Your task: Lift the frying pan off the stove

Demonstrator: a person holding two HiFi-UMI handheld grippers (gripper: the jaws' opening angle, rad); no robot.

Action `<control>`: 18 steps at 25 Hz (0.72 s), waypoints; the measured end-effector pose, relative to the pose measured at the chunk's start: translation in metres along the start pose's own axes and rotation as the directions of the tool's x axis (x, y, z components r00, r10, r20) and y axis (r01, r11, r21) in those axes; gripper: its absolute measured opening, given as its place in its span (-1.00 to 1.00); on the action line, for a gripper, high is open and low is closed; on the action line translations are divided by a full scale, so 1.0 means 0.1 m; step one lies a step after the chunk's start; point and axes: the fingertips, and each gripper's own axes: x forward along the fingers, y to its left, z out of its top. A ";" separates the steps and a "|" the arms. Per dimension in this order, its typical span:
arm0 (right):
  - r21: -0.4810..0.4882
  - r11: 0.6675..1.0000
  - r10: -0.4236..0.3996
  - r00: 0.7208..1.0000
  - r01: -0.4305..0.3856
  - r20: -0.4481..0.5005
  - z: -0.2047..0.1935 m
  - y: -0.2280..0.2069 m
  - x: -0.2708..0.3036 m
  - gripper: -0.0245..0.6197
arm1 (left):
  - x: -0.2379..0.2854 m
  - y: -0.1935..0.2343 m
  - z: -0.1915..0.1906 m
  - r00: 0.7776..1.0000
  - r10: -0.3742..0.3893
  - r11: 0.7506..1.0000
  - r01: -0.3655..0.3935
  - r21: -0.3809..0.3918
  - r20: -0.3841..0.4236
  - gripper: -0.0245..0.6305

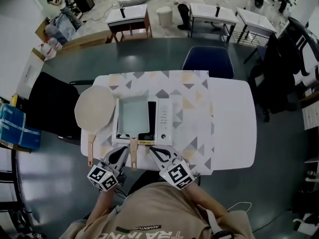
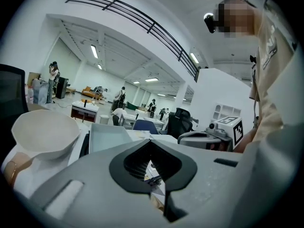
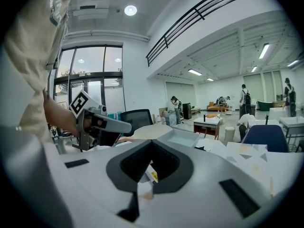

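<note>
A square grey frying pan (image 1: 133, 116) sits on a white portable stove (image 1: 163, 121), its wooden handle (image 1: 133, 152) pointing toward me. My left gripper (image 1: 121, 152) is shut and empty, just left of that handle near the table's front edge. My right gripper (image 1: 154, 151) is also shut and empty, just right of the handle. In the left gripper view the square pan (image 2: 107, 137) lies beyond the closed gripper (image 2: 151, 144), with the right gripper's marker cube (image 2: 232, 129) off to the right. The right gripper view shows the pan (image 3: 183, 137) ahead of its closed gripper (image 3: 152, 145).
A round cream pan (image 1: 94, 108) with a wooden handle lies left of the stove on the white table (image 1: 232, 128), which has a patterned cloth (image 1: 192, 91). A blue chair (image 1: 208, 61) stands at the far side and a black chair (image 1: 52, 106) at the left.
</note>
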 end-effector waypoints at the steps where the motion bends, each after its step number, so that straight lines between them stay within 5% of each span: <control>1: 0.007 1.000 -0.018 1.000 0.018 0.000 0.02 -0.02 0.01 -0.93 | 0.01 0.04 0.00 1.000 -0.014 1.000 0.014 0.001 -0.013 -0.93; 11: 0.075 0.972 -0.226 0.974 0.223 0.028 0.30 -0.19 -0.04 -0.94 | -0.02 0.30 -0.37 0.972 -0.162 0.987 0.158 -0.042 -0.171 -0.93; 16: 0.098 0.949 -0.301 0.954 0.300 -0.006 0.14 -0.23 -0.16 -0.93 | 0.08 0.44 -0.52 0.960 -0.213 0.964 0.176 -0.201 -0.181 -0.90; 18: 0.108 0.945 -0.308 0.951 0.308 -0.017 0.09 -0.20 -0.20 -0.93 | 0.12 0.50 -0.57 0.960 -0.221 0.944 0.166 -0.286 -0.171 -0.73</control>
